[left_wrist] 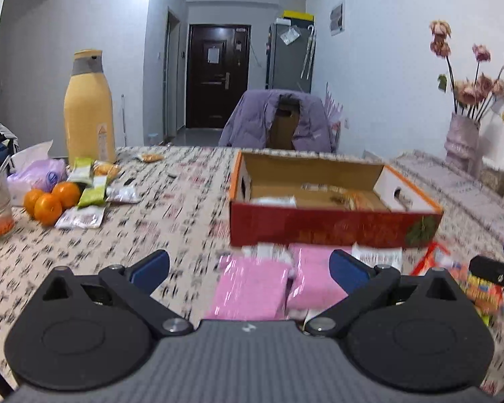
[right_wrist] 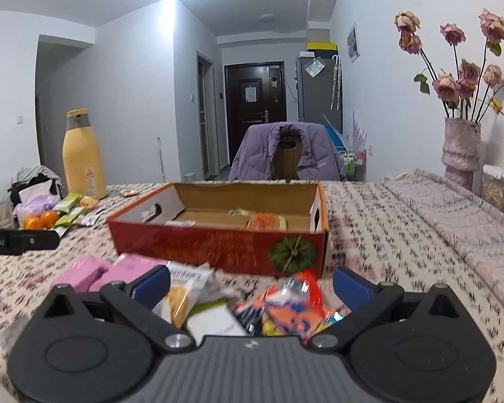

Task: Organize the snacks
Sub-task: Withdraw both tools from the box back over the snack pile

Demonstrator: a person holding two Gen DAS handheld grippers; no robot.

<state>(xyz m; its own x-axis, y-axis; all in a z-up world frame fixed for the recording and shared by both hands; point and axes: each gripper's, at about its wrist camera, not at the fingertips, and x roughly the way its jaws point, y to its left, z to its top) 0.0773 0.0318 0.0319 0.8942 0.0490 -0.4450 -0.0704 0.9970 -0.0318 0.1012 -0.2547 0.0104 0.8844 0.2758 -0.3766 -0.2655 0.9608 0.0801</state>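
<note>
Both jaws spread, empty; box [right_wrist: 218, 248] front edge just beyond pink packets [left_wrist: 252, 285].

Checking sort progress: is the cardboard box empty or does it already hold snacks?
Not empty. The open box has a few packets on its floor, much of it bare. Exact count: cannot tell.

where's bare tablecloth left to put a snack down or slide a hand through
Bare cloth runs between the oranges with their wrappers and the red box, and right of the box toward the vase. It is crowded in front of the box: pink packets and mixed snacks lie under the open left gripper and right gripper.
</note>
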